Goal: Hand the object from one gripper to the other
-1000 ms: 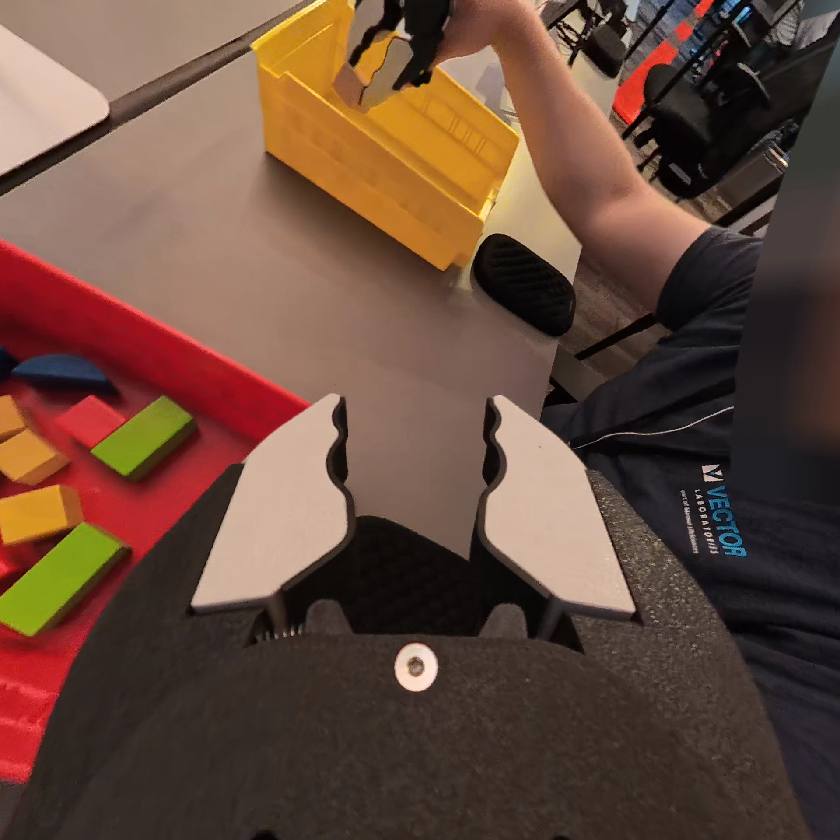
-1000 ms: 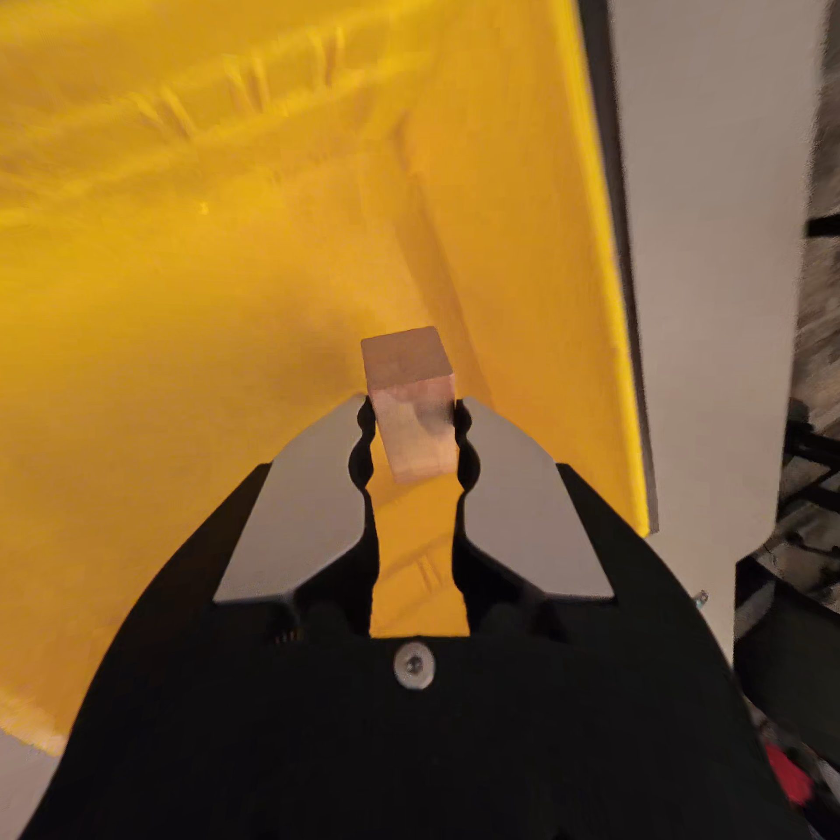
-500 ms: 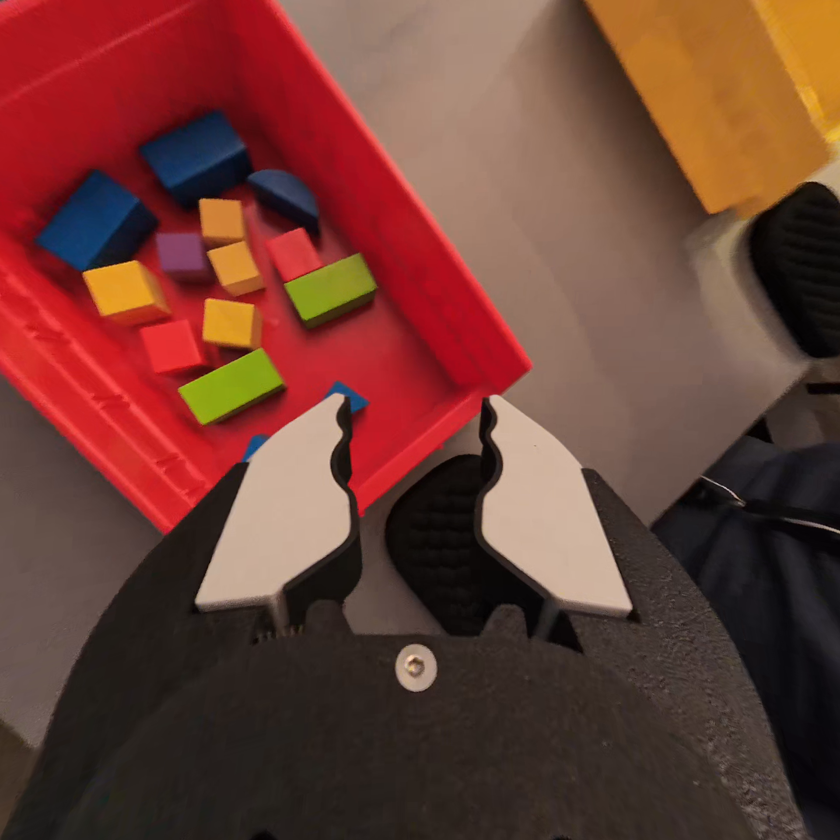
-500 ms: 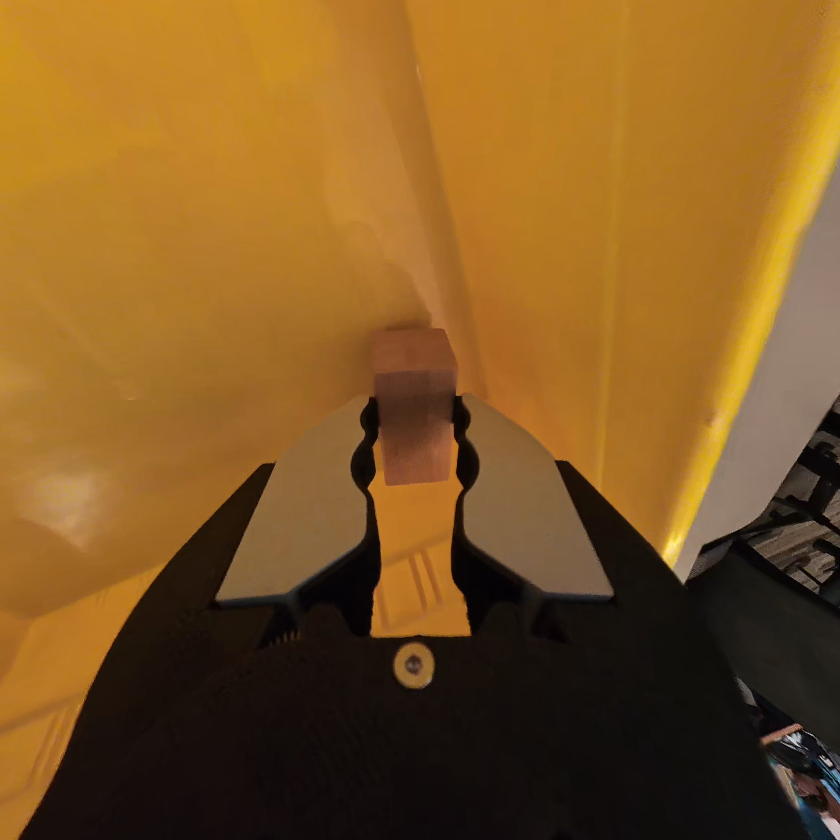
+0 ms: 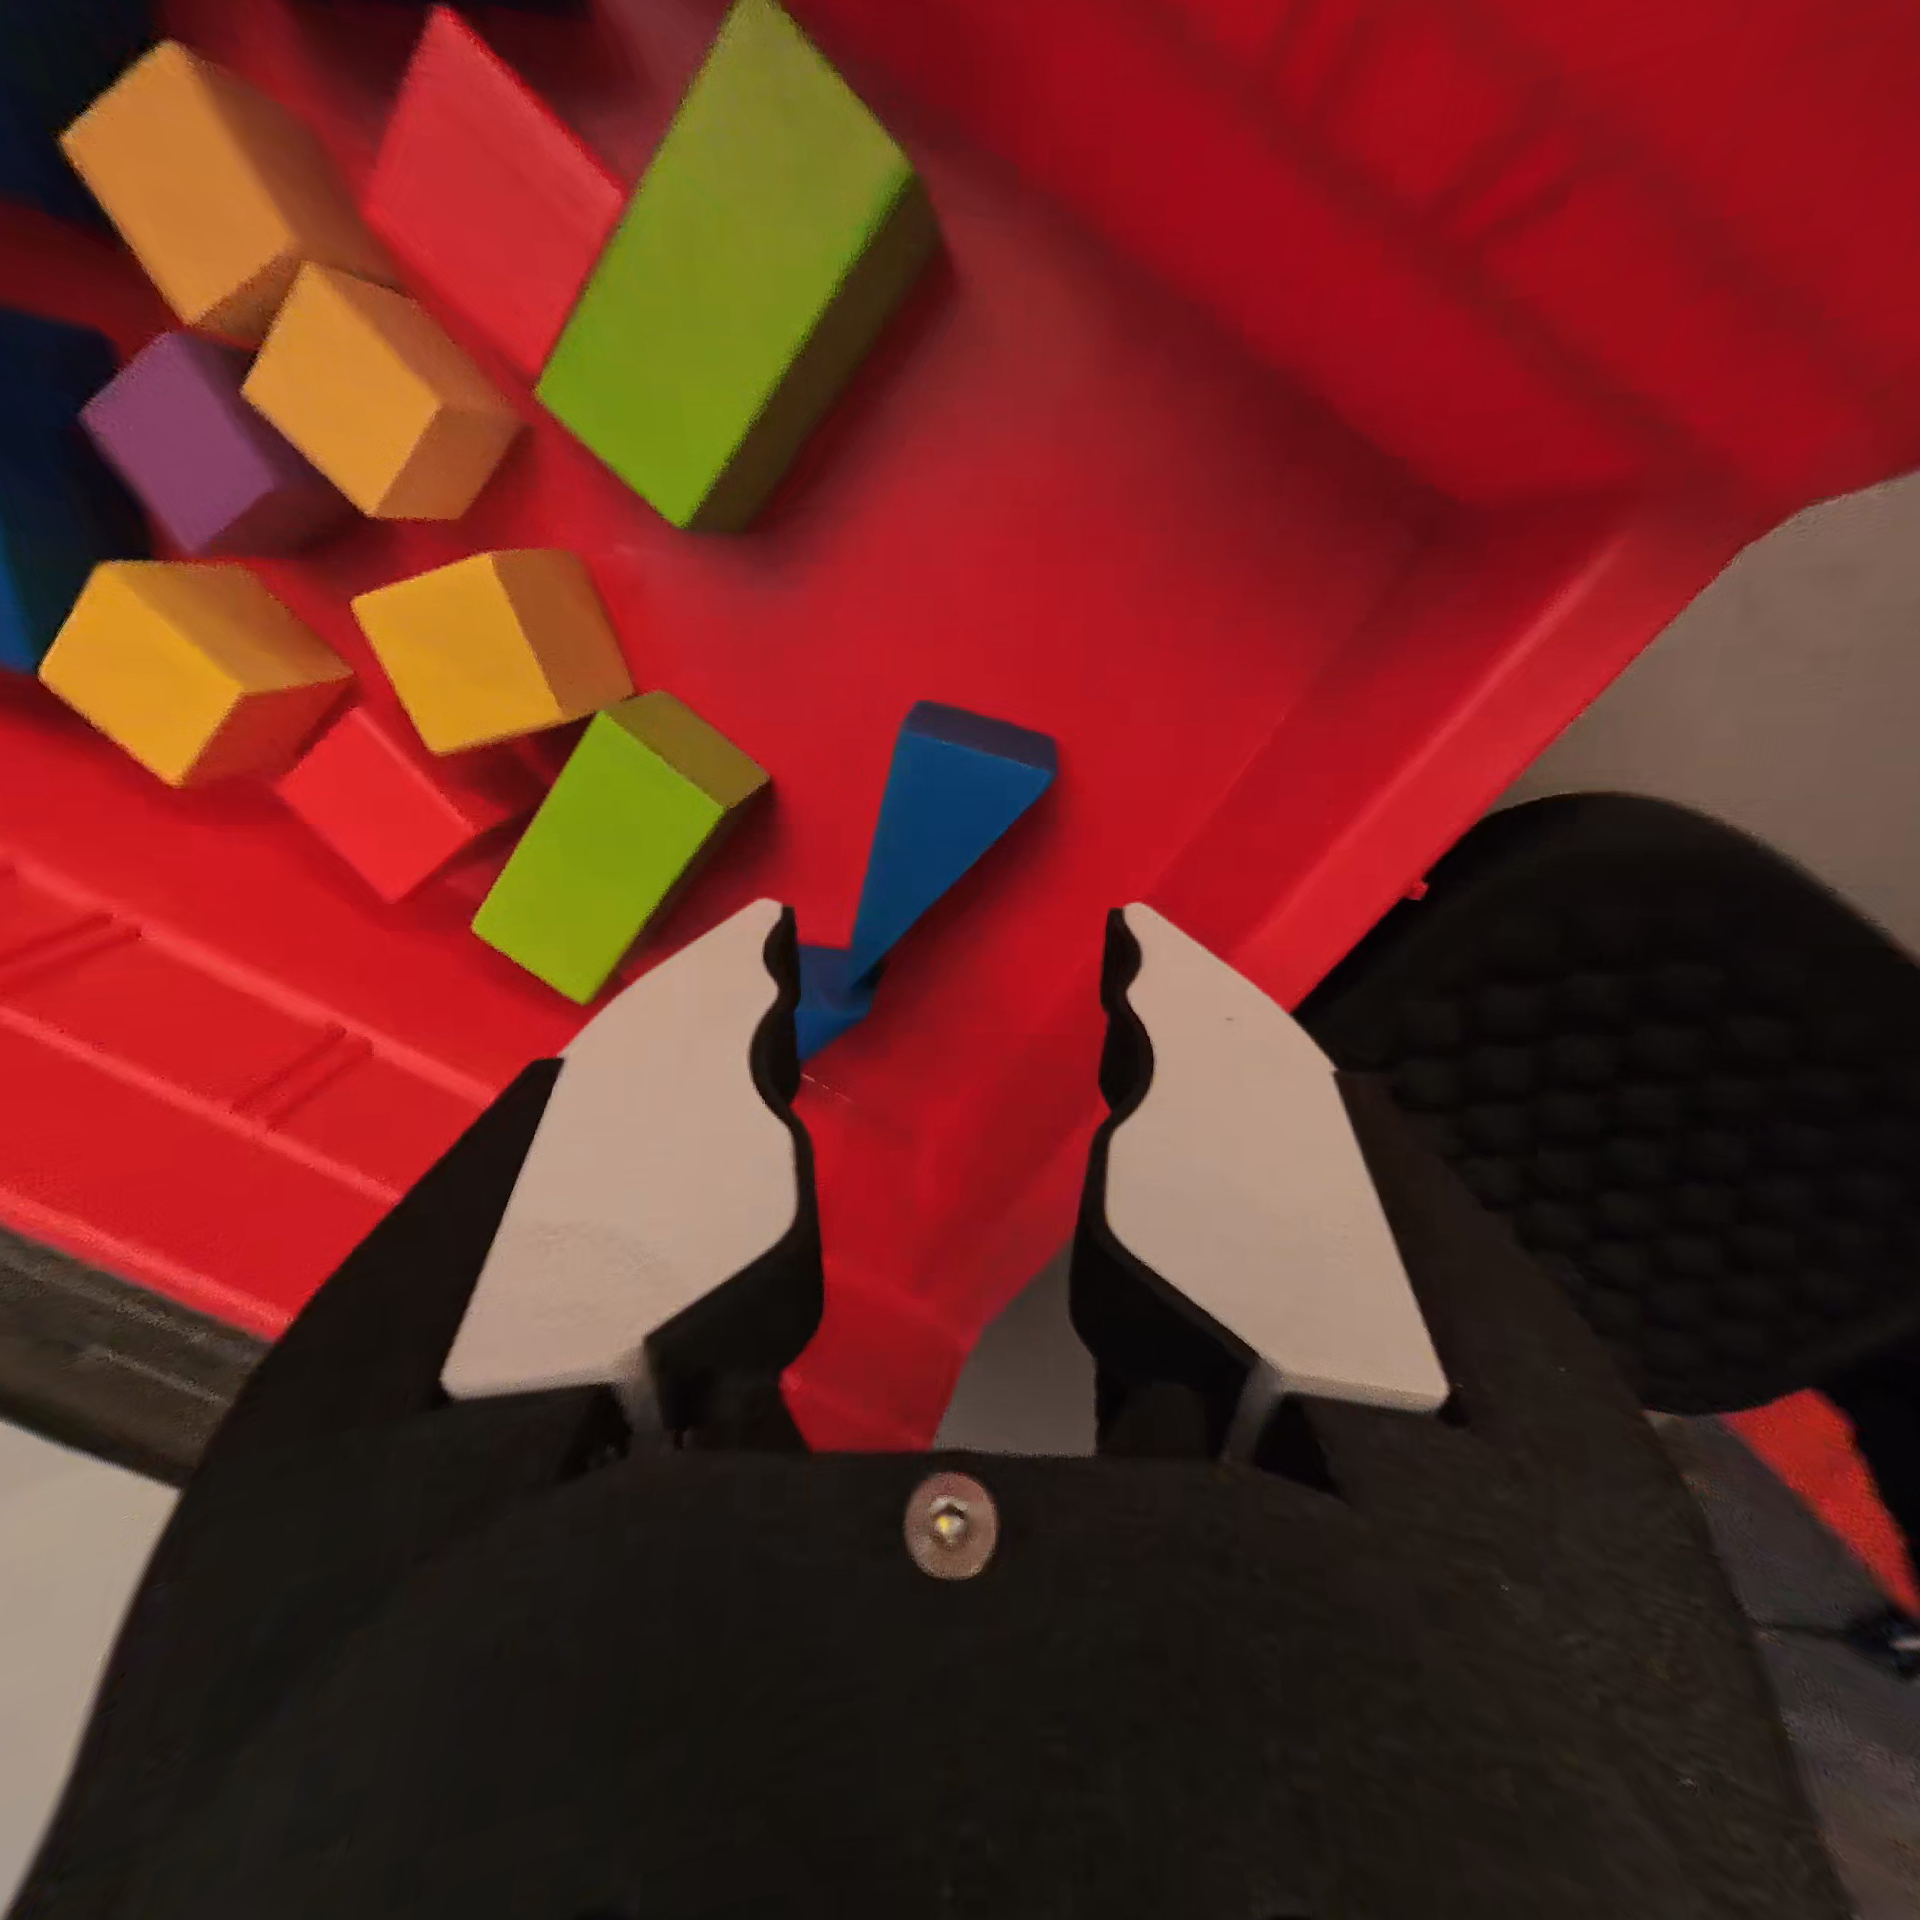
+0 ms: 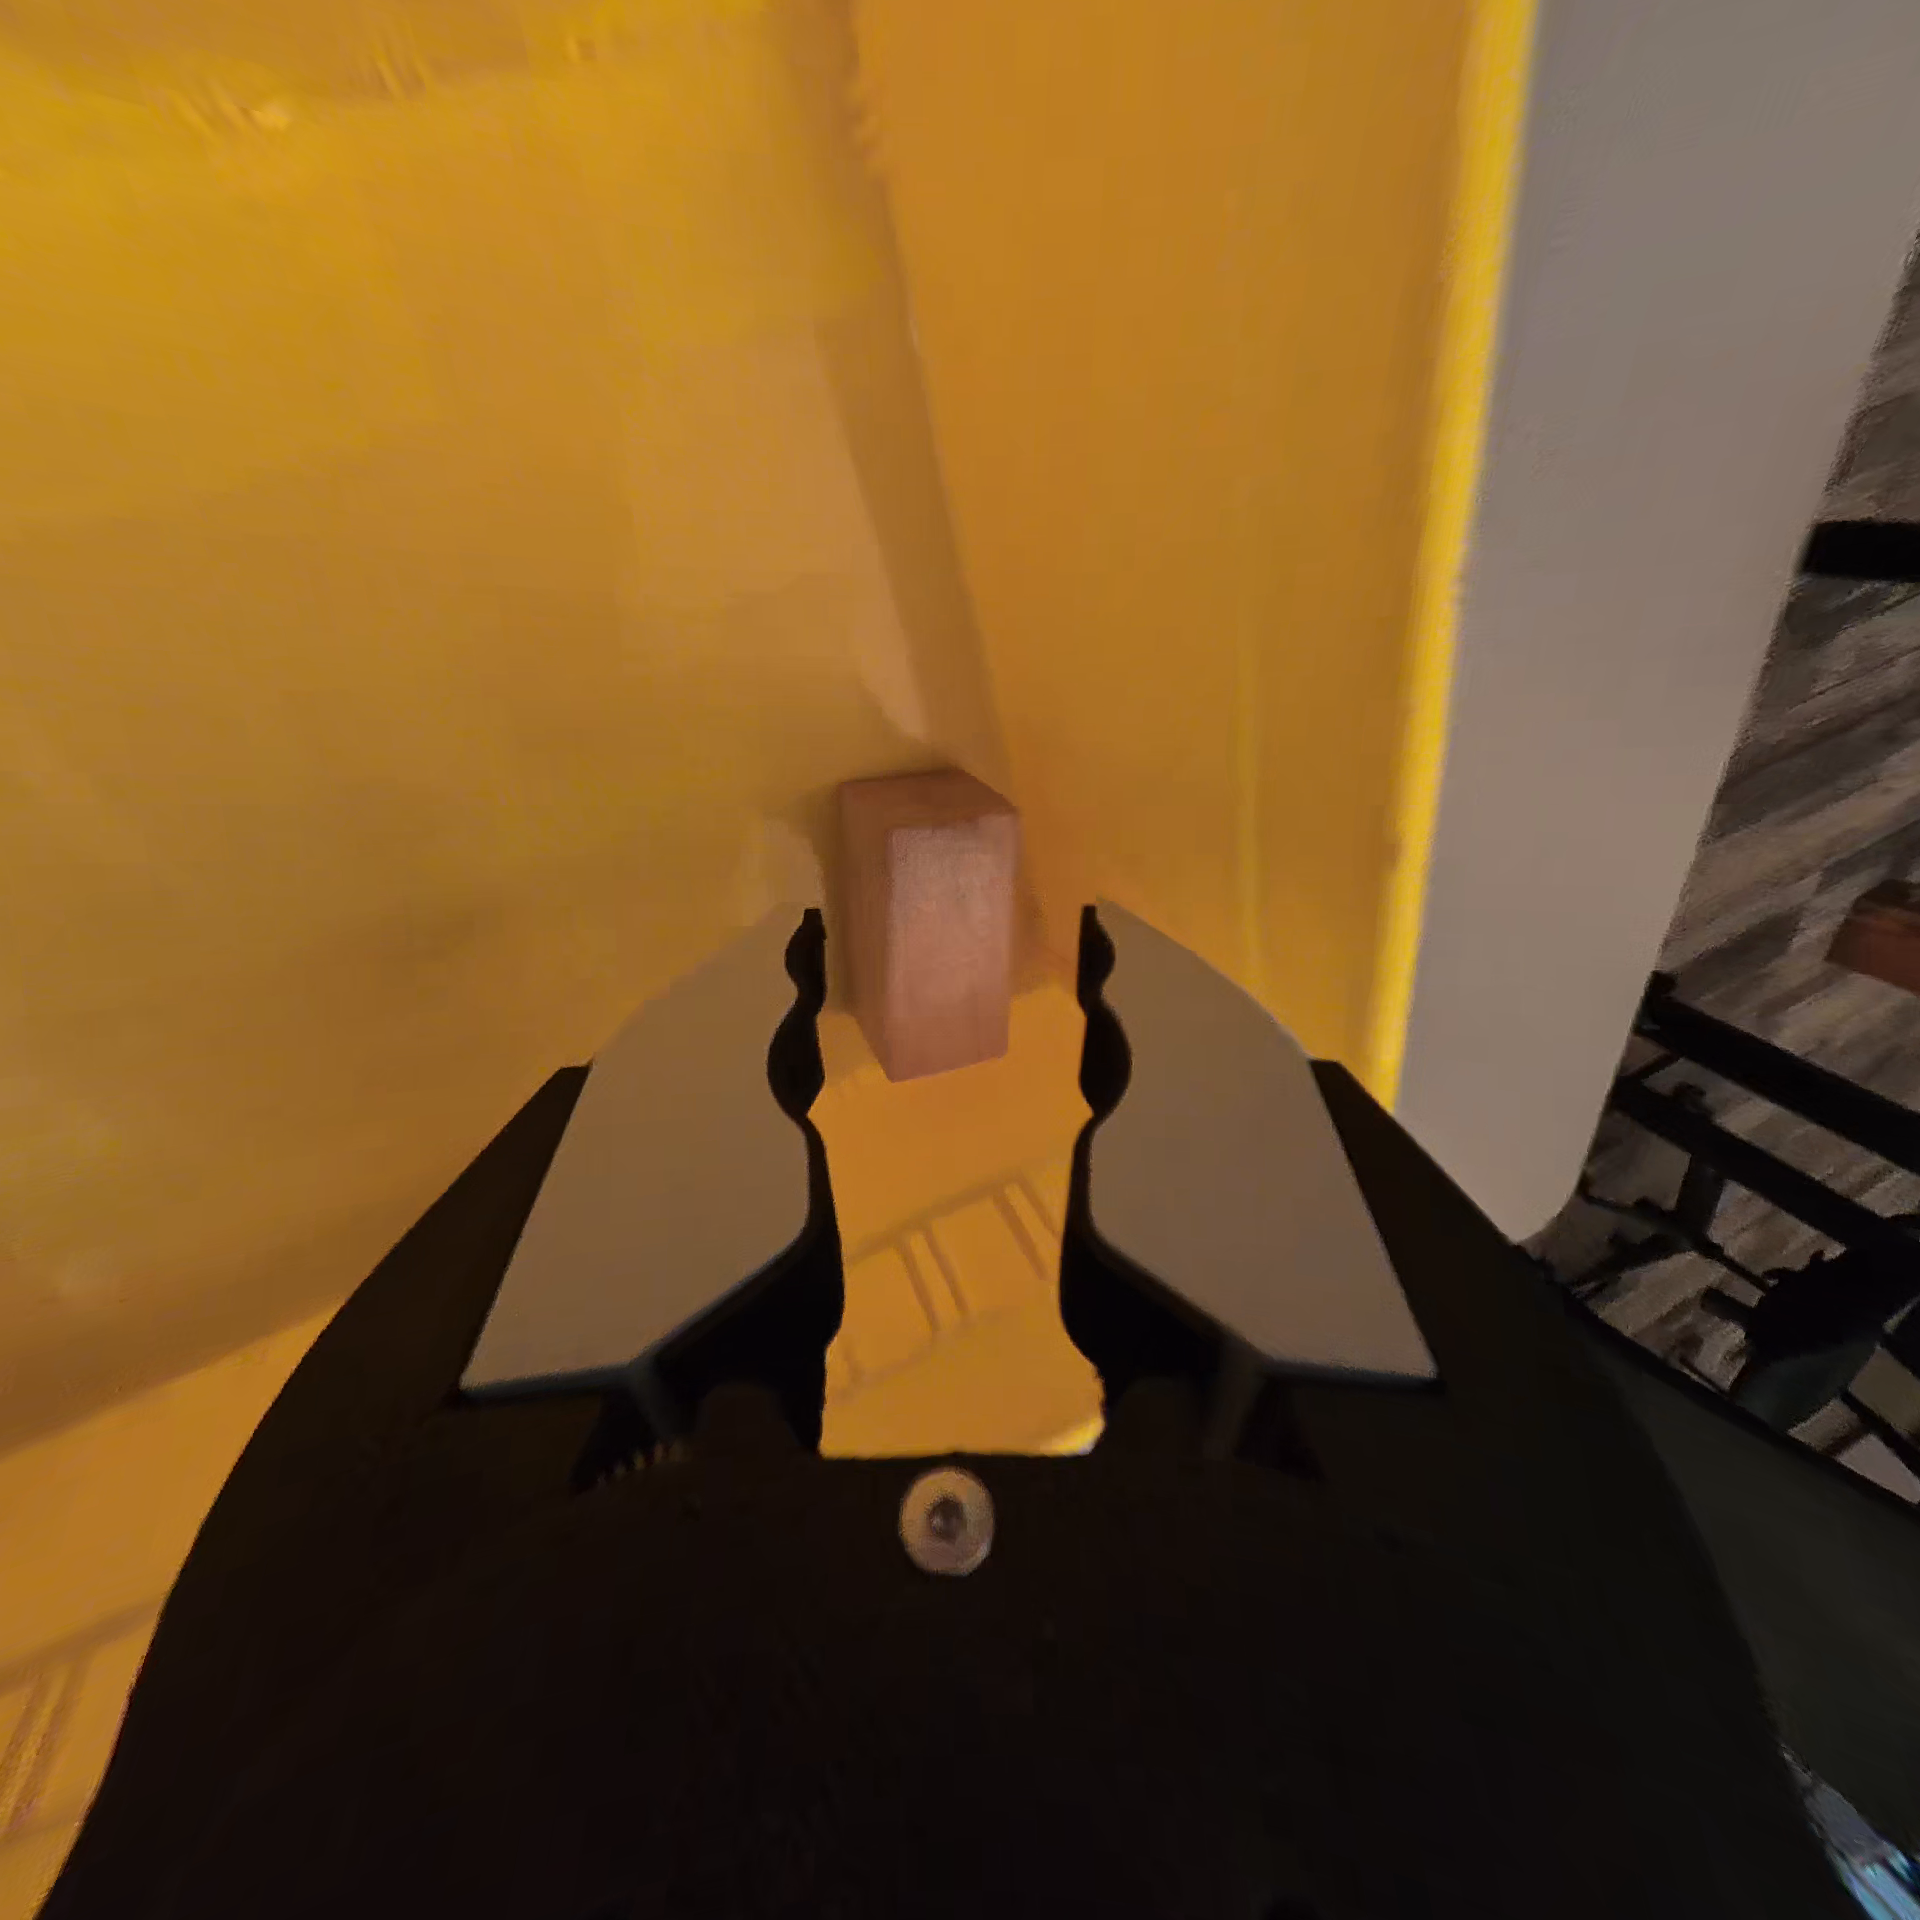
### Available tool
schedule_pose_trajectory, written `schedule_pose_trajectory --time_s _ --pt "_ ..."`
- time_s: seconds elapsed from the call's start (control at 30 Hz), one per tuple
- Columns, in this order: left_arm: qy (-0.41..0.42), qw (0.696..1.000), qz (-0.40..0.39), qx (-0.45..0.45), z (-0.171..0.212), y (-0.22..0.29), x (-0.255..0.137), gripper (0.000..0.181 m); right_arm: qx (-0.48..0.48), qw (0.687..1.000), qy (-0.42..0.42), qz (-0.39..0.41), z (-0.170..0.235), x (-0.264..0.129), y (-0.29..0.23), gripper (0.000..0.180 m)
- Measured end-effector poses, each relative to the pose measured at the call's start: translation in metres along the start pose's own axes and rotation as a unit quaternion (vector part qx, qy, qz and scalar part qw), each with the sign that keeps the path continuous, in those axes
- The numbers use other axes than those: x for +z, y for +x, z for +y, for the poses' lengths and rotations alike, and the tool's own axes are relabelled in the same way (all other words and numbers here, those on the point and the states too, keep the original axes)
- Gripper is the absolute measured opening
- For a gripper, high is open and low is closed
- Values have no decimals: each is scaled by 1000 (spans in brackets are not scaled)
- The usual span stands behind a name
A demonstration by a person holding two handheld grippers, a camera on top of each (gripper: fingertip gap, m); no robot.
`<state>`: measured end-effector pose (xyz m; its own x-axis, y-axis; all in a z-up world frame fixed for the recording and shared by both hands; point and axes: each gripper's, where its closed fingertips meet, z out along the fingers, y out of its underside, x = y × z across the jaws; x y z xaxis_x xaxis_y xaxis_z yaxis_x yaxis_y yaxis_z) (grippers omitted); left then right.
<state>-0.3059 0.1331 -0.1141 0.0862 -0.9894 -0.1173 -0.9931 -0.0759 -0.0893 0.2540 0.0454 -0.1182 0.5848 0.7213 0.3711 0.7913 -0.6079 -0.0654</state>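
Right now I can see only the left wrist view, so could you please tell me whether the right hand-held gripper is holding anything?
Observer: No. The right hand-held gripper is open, with a visible gap on the right side of the wooden block between its fingertips.
Operator: Thank you. Where is that block?
Observer: It is inside the yellow bin, close to one of its inner corners.
Operator: And what lies beyond the bin on that side?
Observer: A pale tabletop runs along the outside of the bin's right wall.
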Motion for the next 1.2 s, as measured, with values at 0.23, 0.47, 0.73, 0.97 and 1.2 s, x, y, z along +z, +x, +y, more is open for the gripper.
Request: schedule_pose_trajectory --time_s 0.23,0.47,0.73,0.97,1.2 --pt "-33 998 -7 51 -1 -13 24 42 -14 995 90 34 -26 -52 -12 50" --pt "-23 998 41 47 -5 -3 29 24 -24 980 193 45 -64 -89 -37 49" --pt "239 961 137 13 -85 20 -80 24 -87 874 468 101 -178 -178 -93 49" --pt "263 904 287 177 -154 96 -169 24 -270 777 555 127 -274 -245 -174 60" --pt "194 901 306 238 -185 125 -169 24 -359 773 500 152 -284 -255 -186 43"
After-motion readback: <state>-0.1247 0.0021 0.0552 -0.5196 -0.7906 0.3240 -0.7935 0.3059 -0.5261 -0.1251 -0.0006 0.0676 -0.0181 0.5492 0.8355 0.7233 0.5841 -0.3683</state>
